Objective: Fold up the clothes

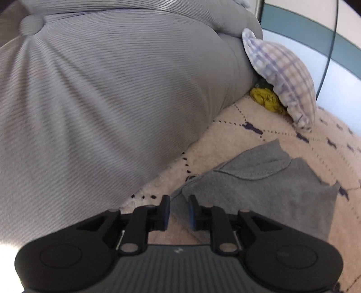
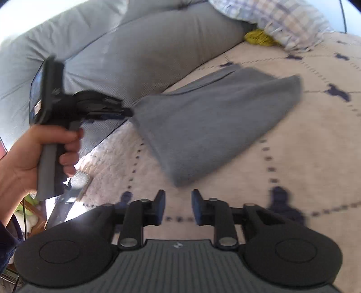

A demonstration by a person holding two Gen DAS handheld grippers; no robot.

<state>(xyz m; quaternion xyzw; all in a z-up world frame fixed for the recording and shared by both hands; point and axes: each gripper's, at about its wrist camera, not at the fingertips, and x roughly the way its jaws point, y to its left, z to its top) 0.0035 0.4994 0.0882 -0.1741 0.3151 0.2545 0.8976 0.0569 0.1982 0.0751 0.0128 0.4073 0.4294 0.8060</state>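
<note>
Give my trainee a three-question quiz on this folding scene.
1. True or false: the right gripper is empty.
2. Which item is yellow-green? A) the grey garment B) the bundle by the plaid cloth C) the grey cushion
3. Fill in: the garment lies on a cream ____ with dark dotted lines.

Key: 1 true; 2 B; 3 blanket.
</note>
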